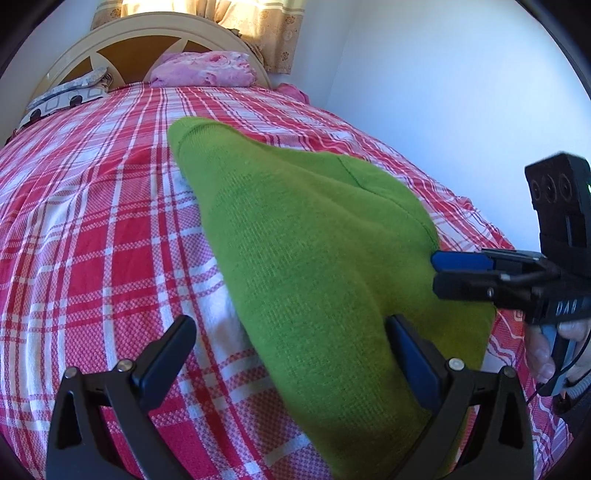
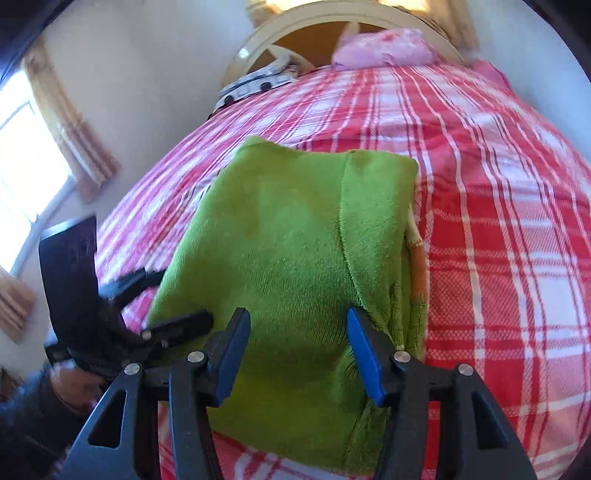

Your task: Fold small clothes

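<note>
A green knit garment [image 1: 314,251] lies folded on the red and white plaid bed cover [image 1: 92,221]. My left gripper [image 1: 291,347] is open, its right finger over the garment's near edge and its left finger over the cover. My right gripper [image 1: 436,271] comes in from the right at the garment's right edge. In the right wrist view the garment [image 2: 295,240] fills the middle and my right gripper [image 2: 295,347] is open over its near part, both blue pads [image 2: 364,354] above the cloth. My left gripper [image 2: 173,299] shows at the left, at the garment's left edge.
A pink pillow [image 1: 207,70] and a grey patterned pillow [image 1: 66,96] lie at the cream headboard [image 1: 147,33]. A white wall [image 1: 443,92] runs along the bed's right side. A curtained window [image 2: 33,177] is at the left.
</note>
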`<state>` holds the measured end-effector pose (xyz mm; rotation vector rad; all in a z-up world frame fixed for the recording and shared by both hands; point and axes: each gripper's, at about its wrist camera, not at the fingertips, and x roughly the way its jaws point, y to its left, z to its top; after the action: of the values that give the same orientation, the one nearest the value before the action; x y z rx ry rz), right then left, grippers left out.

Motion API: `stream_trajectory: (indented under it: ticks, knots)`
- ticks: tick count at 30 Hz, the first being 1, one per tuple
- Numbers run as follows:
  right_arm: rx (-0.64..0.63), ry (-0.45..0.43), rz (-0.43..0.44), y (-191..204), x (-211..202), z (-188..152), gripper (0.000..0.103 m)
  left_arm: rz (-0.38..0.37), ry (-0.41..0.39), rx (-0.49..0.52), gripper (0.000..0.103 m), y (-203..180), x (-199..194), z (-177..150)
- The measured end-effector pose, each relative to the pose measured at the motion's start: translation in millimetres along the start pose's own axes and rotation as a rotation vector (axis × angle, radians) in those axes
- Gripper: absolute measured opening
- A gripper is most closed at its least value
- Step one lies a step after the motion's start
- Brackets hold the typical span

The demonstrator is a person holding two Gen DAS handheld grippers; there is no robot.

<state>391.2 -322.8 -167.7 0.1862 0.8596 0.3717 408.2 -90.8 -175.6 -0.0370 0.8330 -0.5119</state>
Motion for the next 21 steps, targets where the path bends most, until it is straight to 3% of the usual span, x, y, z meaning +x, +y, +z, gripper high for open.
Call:
stream_trajectory:
  ticks: [1,3,6,10,11,13,14,15,17,21]
  knots:
    - [-0.003,-0.001,-0.015,-2,1,-1,0.048,-0.004,0.003,-0.002,0.103,0,0,0]
    - [0.018,-0.002,-0.051,-10,-1,-1,0.021,-0.004,0.001,-0.005,0.103,0,-1,0]
    - [0.061,-0.010,-0.039,-24,-2,-3,0.004,0.003,-0.012,-0.005,0.103,-1,-5,-1]
    - [0.038,-0.036,-0.048,-15,-8,-4,0.004,0.006,-0.038,-0.031,0.103,3,-12,-4]
    - [0.030,-0.044,-0.054,-10,-10,1,0.009,0.003,-0.043,-0.037,0.103,4,-13,-5]
    - [0.014,-0.076,-0.051,3,-19,11,0.030,-0.008,-0.039,-0.055,0.103,8,-11,-4]
    - [-0.016,-0.115,-0.059,13,-24,18,0.059,-0.014,-0.034,-0.062,0.103,9,-10,-4]
    - [-0.050,-0.158,-0.083,23,-27,25,0.080,-0.020,-0.029,-0.067,0.103,10,-8,-4]
    - [-0.107,-0.161,-0.105,35,-19,38,0.082,-0.028,-0.021,-0.073,0.103,11,-6,-3]
    - [-0.086,0.008,-0.133,20,32,56,0.079,-0.043,-0.015,-0.085,0.103,13,-4,-3]
